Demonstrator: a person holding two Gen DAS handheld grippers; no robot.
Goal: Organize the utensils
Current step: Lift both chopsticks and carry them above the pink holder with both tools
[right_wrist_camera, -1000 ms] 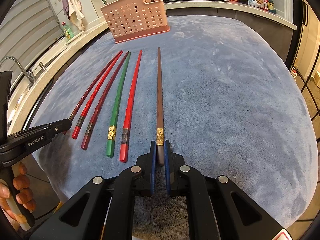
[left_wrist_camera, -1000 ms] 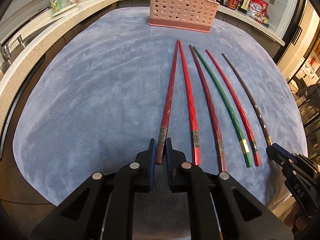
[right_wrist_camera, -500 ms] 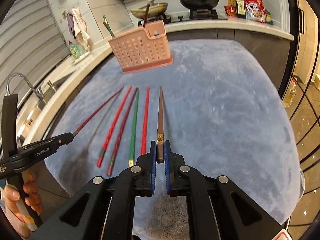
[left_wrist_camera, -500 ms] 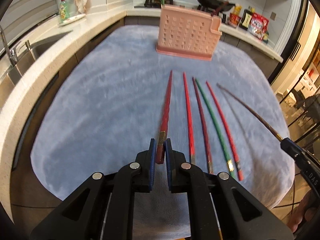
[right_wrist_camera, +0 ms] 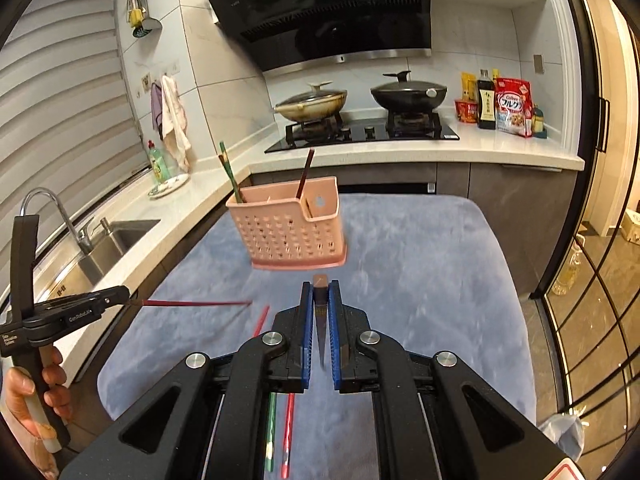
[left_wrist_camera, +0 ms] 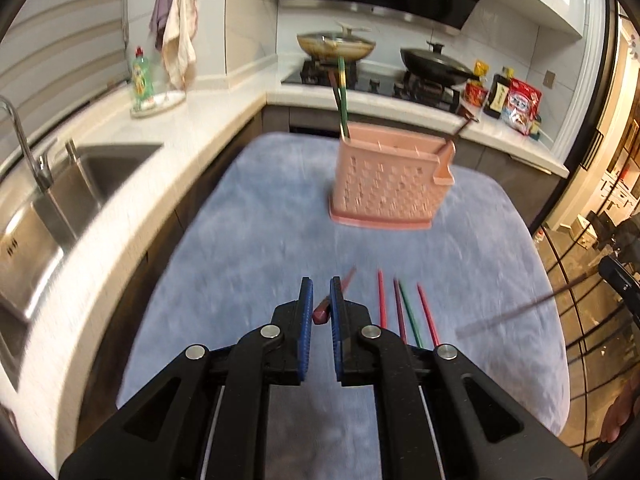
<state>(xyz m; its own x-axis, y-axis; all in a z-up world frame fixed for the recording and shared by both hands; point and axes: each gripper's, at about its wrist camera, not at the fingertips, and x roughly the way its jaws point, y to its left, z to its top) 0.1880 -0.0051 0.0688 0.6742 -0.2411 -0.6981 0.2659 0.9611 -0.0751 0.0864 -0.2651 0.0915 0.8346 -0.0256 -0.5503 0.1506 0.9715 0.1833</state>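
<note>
My left gripper [left_wrist_camera: 320,284] is shut on the thick end of a dark red chopstick [left_wrist_camera: 345,280], held in the air above the blue cloth [left_wrist_camera: 256,240]. The right wrist view shows that left gripper [right_wrist_camera: 122,293] at the left with the dark red chopstick [right_wrist_camera: 192,303] jutting right. My right gripper [right_wrist_camera: 320,286] is shut on a brown chopstick [right_wrist_camera: 320,312] pointing at the pink holder [right_wrist_camera: 292,236]. Several chopsticks lie on the cloth: red [left_wrist_camera: 381,300], dark red [left_wrist_camera: 399,308], green [left_wrist_camera: 410,314], red [left_wrist_camera: 427,312]. A green chopstick [right_wrist_camera: 230,172] and a brown one [right_wrist_camera: 306,170] stand in the holder.
A white counter with a steel sink [left_wrist_camera: 84,168] and tap runs along the left. Behind the holder is a stove with two lidded pans [right_wrist_camera: 408,94], then bottles and food packets [right_wrist_camera: 512,106]. A glass partition [right_wrist_camera: 592,280] stands at the right.
Both grippers rose and tilted up, lifting the dark red and the brown chopstick off the cloth. The other chopsticks stayed down, and the holder's open top came into view.
</note>
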